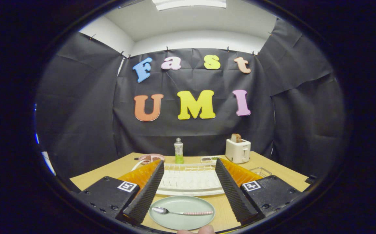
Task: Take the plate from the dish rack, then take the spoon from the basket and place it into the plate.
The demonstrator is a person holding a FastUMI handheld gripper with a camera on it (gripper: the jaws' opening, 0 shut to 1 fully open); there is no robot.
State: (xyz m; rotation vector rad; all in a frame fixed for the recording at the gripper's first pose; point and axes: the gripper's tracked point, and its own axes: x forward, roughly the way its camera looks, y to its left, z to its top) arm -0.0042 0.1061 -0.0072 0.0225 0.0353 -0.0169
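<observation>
The gripper [188,165] hangs above the table [265,162] with its two fingers spread wide apart and nothing between them; they grip nothing. Below and between the fingers lies the plate [182,213], flat on the table, its left rim tucked behind the left finger. The spoon [181,212] rests in the plate, lying crosswise, bowl toward the left finger and patterned handle toward the right.

At the very near edge, just this side of the plate, a fingertip or two of a person's hand [197,230] pokes into sight (the rest is cut off).

Beyond the plate, framed by the fingers, stands the white dish rack [189,178]; its outer ends are hidden behind the fingers. To its right, past the right finger, a corner of a wire basket [261,171] peeks out, most of it covered.

Further back stand a clear bottle [178,150] with green liquid, a small tray [209,159] whose contents are too small to make out, a white toaster [238,150] with a slice of bread [236,137] in it, and, half hidden behind the left fingertip, a pinkish dish [151,158].
</observation>
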